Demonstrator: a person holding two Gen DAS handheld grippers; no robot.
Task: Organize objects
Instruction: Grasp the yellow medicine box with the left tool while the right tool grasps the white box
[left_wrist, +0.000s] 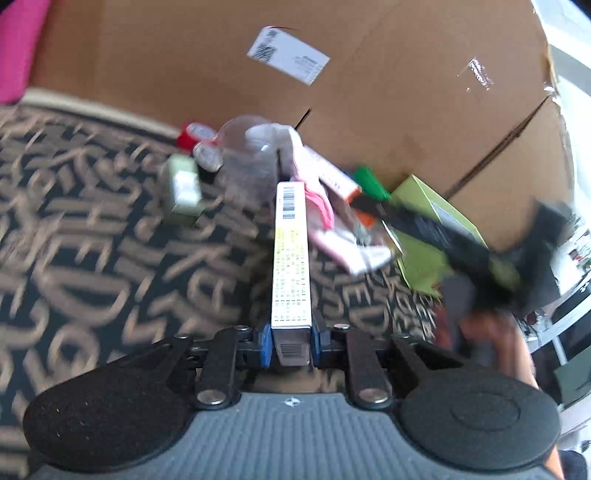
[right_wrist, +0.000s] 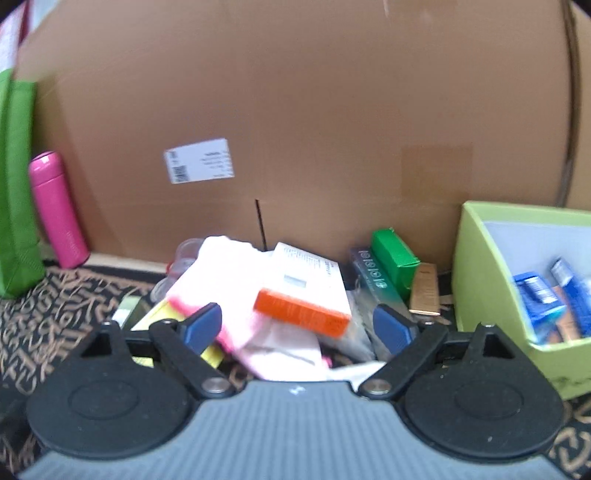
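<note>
My left gripper (left_wrist: 290, 341) is shut on a long narrow white box (left_wrist: 290, 258) with a barcode and yellow print, which sticks forward above the patterned rug. Beyond it lies a pile: a pink-and-white packet (left_wrist: 321, 206), a clear plastic cup (left_wrist: 245, 147), a pale green box (left_wrist: 183, 190), a green box (left_wrist: 371, 182). In the right wrist view my right gripper (right_wrist: 295, 325) stands open over the same pile, above the pink-and-white packet (right_wrist: 236, 280) and an orange-edged white box (right_wrist: 306, 295). A green box (right_wrist: 393, 254) and a dark box (right_wrist: 375, 280) lie to the right.
A large cardboard box (right_wrist: 295, 110) stands right behind the pile. A lime-green bin (right_wrist: 480, 266) holding blue packets sits at the right, and also shows as the lime-green bin (left_wrist: 428, 206). A pink bottle (right_wrist: 57, 210) and a green bag (right_wrist: 16, 184) stand at left. A hand (left_wrist: 491, 332) appears at right.
</note>
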